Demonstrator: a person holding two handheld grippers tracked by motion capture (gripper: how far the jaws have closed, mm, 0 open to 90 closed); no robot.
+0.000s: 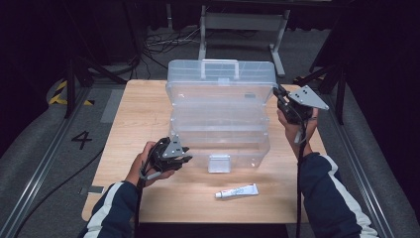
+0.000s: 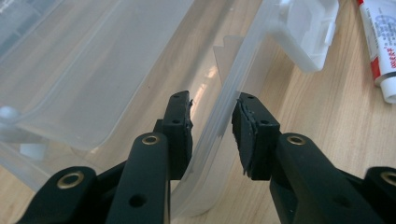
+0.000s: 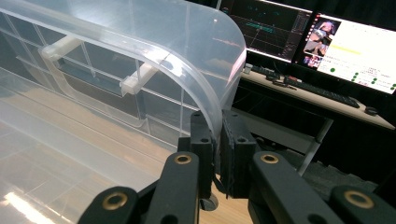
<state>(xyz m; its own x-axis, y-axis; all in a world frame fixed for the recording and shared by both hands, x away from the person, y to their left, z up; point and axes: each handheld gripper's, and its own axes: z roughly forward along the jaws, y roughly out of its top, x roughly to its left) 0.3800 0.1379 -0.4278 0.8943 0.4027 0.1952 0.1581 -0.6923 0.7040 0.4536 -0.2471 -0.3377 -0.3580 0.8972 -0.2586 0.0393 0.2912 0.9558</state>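
A clear plastic toolbox [image 1: 220, 141] stands open in the middle of the wooden table [image 1: 143, 119], its lid [image 1: 220, 79] tipped up at the back. My left gripper [image 1: 185, 153] is at the box's front left corner. In the left gripper view its jaws [image 2: 212, 119] straddle the front wall [image 2: 226, 88], with a gap on each side. My right gripper [image 1: 277, 94] holds the lid's right edge. The right gripper view has the pads [image 3: 217, 128] pinched on the curved lid rim [image 3: 205, 84]. A white tube [image 1: 237, 191] lies in front of the box.
The box's front latch [image 1: 219, 162] hangs open above the tube [image 2: 383, 51]. A metal stand [image 1: 242, 22] and cables sit on the floor behind the table. Monitors [image 3: 327, 42] on a desk are beyond the lid. Bare wood lies left and front of the box.
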